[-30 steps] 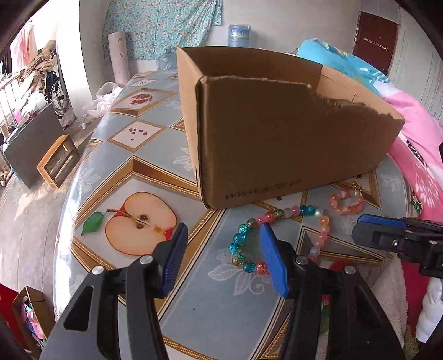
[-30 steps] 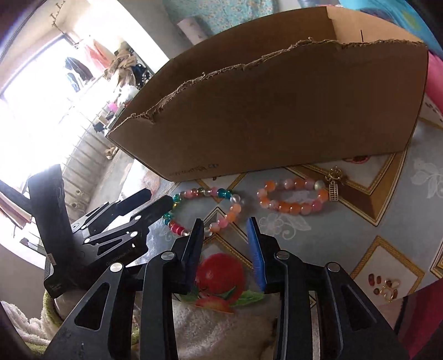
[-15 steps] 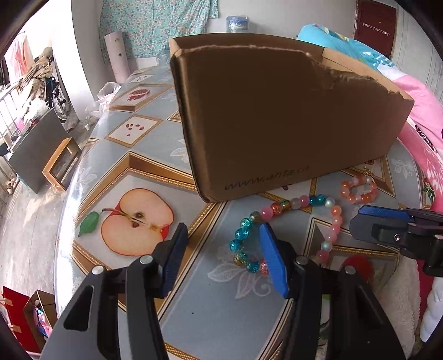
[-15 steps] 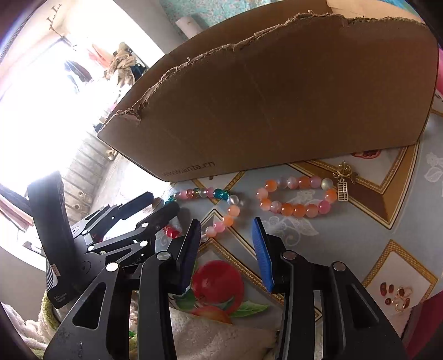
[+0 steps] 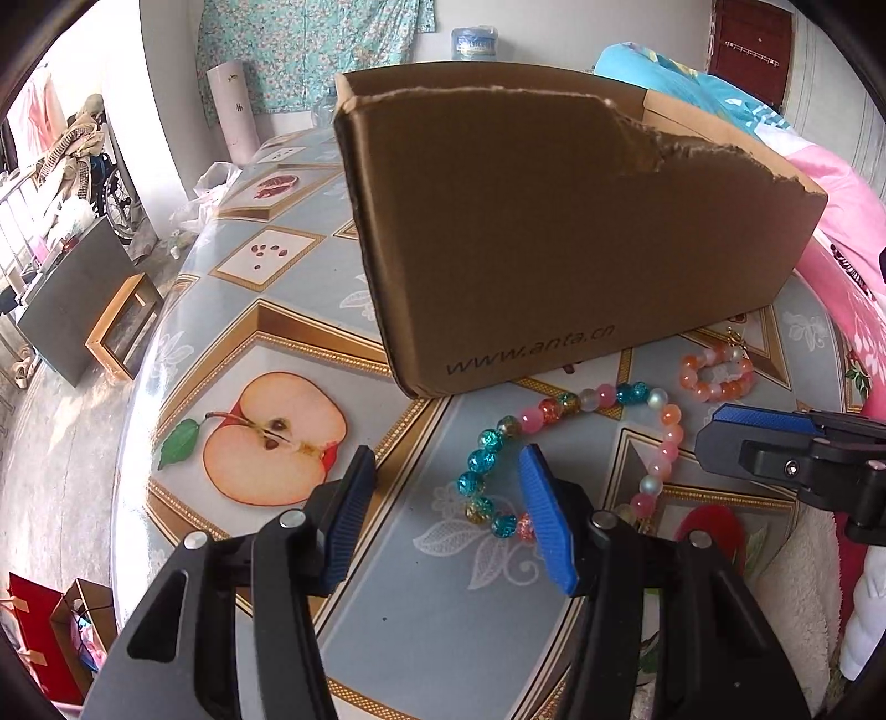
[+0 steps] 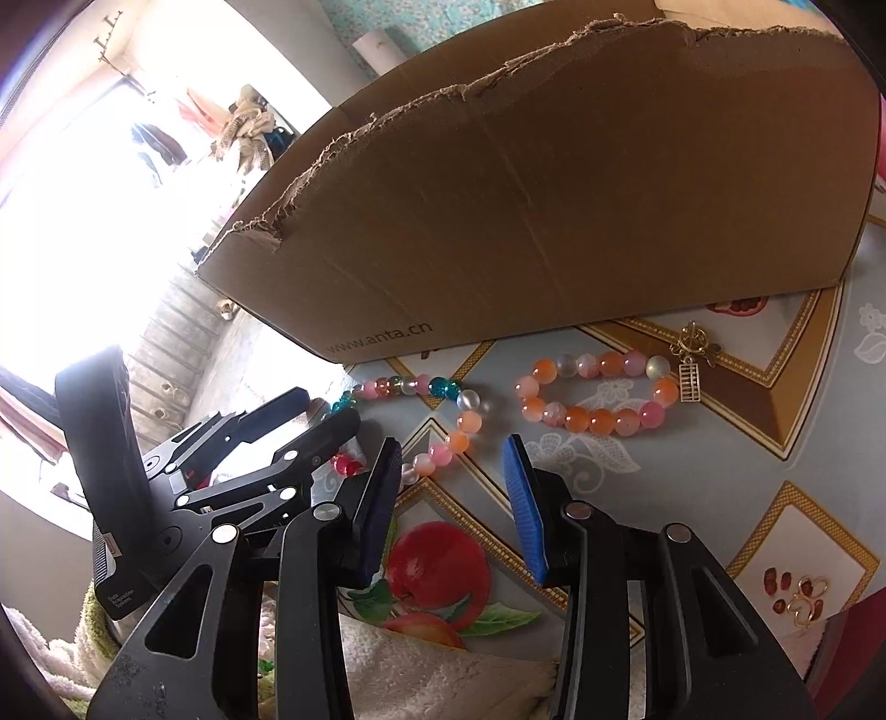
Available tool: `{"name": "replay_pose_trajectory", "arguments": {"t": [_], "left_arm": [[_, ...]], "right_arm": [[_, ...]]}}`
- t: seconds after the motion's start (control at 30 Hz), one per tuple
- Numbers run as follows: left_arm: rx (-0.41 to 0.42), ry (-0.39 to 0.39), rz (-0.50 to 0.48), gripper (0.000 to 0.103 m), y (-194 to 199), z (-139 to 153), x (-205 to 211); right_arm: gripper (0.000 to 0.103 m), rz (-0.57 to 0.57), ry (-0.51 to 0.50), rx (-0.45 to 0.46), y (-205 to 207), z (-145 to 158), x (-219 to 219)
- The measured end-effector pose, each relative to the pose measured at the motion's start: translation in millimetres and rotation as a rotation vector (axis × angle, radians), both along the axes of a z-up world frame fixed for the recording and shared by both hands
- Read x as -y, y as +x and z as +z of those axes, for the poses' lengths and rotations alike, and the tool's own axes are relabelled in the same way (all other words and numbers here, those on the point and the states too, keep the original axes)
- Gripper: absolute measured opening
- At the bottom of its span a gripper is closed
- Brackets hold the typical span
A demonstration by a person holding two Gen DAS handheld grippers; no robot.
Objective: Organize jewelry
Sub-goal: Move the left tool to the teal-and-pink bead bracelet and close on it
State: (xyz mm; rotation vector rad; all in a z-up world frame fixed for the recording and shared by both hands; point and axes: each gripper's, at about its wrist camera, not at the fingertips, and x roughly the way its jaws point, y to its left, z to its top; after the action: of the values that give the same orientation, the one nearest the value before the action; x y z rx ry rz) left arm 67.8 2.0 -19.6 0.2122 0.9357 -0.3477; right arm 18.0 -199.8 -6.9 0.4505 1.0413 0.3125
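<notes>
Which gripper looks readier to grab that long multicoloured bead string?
Probably the left gripper: it is open, with one finger already beside the long multicoloured bead string. The open right gripper reaches only its far end.

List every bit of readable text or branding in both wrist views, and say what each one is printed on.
"www.anta.cn": printed along the lower edge of the cardboard box front wall, readable in both wrist views.
"Data Acquisition System": tiny white print on the black body of the left gripper, seen from the right wrist; only barely legible.
Red-and-white sticker on that same body: too small to read.
Label on the blue water jug behind the box: blurred, unreadable.
</notes>
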Motion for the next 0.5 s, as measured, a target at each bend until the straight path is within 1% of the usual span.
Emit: {"name": "replay_pose_trajectory", "arguments": {"t": [0.5], "left_arm": [[0.001,0.01,-0.042,0.052,-25.1,-0.1,-0.8]], "right_arm": [[0.038,-0.013,-0.017,0.004,-9.8,4.9,-1.8]]}}
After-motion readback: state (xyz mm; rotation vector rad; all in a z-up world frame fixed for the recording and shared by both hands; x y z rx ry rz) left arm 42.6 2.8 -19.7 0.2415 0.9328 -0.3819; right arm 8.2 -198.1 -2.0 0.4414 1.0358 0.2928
